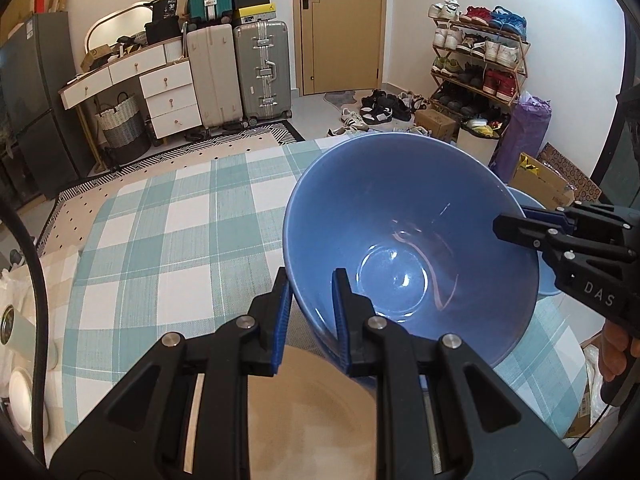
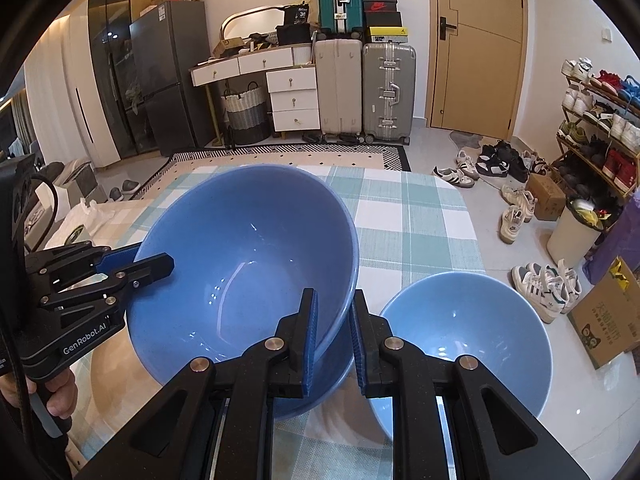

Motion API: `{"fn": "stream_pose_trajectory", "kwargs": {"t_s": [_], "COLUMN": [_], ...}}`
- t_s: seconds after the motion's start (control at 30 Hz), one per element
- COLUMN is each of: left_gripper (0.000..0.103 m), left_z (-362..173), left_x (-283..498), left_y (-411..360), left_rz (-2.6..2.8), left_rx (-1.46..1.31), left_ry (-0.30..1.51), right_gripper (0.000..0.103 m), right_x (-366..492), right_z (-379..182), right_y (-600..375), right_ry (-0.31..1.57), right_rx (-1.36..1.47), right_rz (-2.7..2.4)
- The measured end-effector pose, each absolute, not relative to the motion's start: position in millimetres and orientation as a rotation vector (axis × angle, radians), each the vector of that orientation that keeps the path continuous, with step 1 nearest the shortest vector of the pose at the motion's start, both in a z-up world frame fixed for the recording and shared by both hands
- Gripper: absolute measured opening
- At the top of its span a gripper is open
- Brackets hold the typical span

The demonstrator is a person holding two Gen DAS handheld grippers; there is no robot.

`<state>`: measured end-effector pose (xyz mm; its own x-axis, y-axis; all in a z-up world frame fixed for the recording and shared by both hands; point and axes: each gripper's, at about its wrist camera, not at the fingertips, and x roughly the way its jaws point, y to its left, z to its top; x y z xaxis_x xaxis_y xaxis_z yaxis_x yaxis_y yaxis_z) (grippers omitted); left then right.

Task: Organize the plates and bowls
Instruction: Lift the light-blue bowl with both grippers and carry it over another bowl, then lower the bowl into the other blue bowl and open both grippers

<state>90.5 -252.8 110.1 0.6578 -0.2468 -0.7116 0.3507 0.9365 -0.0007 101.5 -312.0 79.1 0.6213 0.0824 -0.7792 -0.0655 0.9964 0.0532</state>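
Observation:
A large blue bowl [image 1: 408, 216] [image 2: 240, 248] hangs tilted over the checked table. My left gripper [image 1: 311, 280] [image 2: 152, 256] is shut on its rim on one side. My right gripper [image 2: 333, 300] [image 1: 512, 220] is shut on the rim of the opposite side. Just beneath the held bowl a second blue rim [image 2: 332, 380] shows, apparently another bowl standing on a beige plate [image 1: 304, 408] [image 2: 108, 392]. A smaller blue bowl [image 2: 464, 340] [image 1: 546, 280] stands upright on the table to the right, close beside my right gripper's outer finger.
The table [image 1: 168, 216] [image 2: 420, 216] wears a teal and white checked cloth. White items [image 1: 20, 396] lie at its left edge. On the floor beyond are shoes [image 2: 540, 284], a cardboard box [image 2: 608, 320], a bin [image 2: 576, 224] and suitcases [image 2: 388, 92].

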Motion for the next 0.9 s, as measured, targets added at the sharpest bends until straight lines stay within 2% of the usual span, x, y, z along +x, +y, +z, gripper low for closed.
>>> {"fn": "stream_pose_trajectory", "kwargs": {"t_s": [0.9], "left_gripper": [0.016], "left_z": [55.8], "left_x": [102.6], "left_y": [-266.1], "left_rz": [-0.285], "left_rx": [0.268], "left_ry": [0.790], "right_gripper": [0.017], "right_x": [102.6], "right_z": [34.4], "right_y": [-291.2], "right_ry": [0.967], "right_rx": [-0.129], "right_rz": [0.026]}}
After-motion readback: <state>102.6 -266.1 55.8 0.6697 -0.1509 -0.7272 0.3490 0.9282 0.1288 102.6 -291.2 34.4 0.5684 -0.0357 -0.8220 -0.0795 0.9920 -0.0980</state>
